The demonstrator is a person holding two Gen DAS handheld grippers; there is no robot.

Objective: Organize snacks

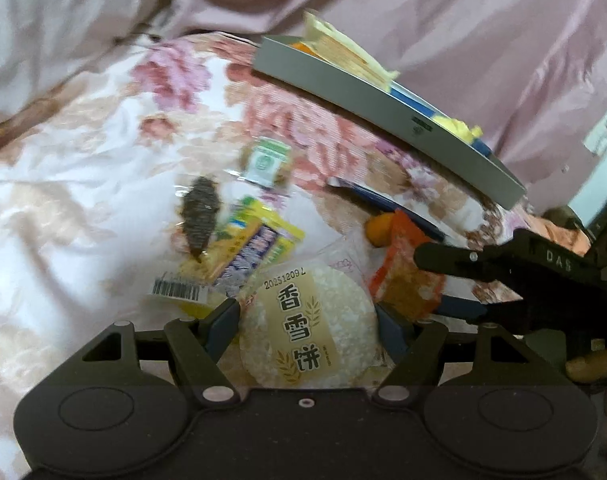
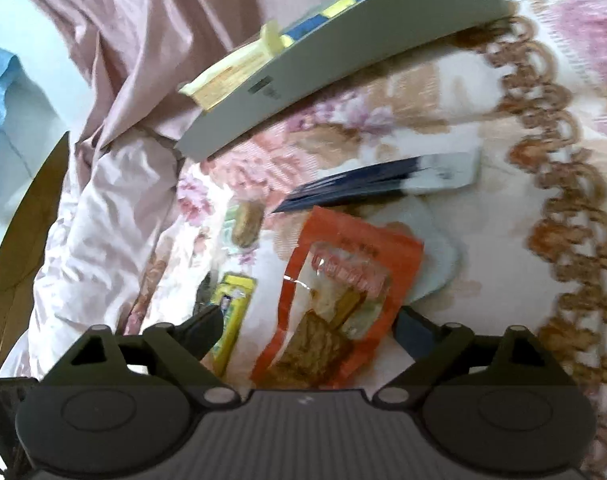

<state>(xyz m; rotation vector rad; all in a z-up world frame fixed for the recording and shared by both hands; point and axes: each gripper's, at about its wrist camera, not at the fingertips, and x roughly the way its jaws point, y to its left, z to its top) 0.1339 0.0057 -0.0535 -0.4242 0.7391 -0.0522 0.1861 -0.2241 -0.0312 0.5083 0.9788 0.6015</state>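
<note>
Snack packets lie on a floral bedspread. In the left wrist view my left gripper [image 1: 308, 318] is open, its fingers on either side of a round rice cracker packet [image 1: 309, 330] with Chinese print. My right gripper [image 1: 459, 284] comes in from the right around an orange snack packet [image 1: 407, 276]. In the right wrist view my right gripper [image 2: 309, 320] is open with the orange packet [image 2: 335, 304] between its fingers. A grey box [image 1: 387, 108] holding several snacks sits behind; it also shows in the right wrist view [image 2: 343, 68].
Near the left gripper lie a yellow packet [image 1: 259, 248], a dark seeded snack [image 1: 201, 218], a green-and-white packet [image 1: 267, 162] and a dark blue packet [image 1: 387, 204]. The blue packet [image 2: 379, 184] and yellow packet [image 2: 233, 312] show in the right wrist view. Pink bedding rises behind.
</note>
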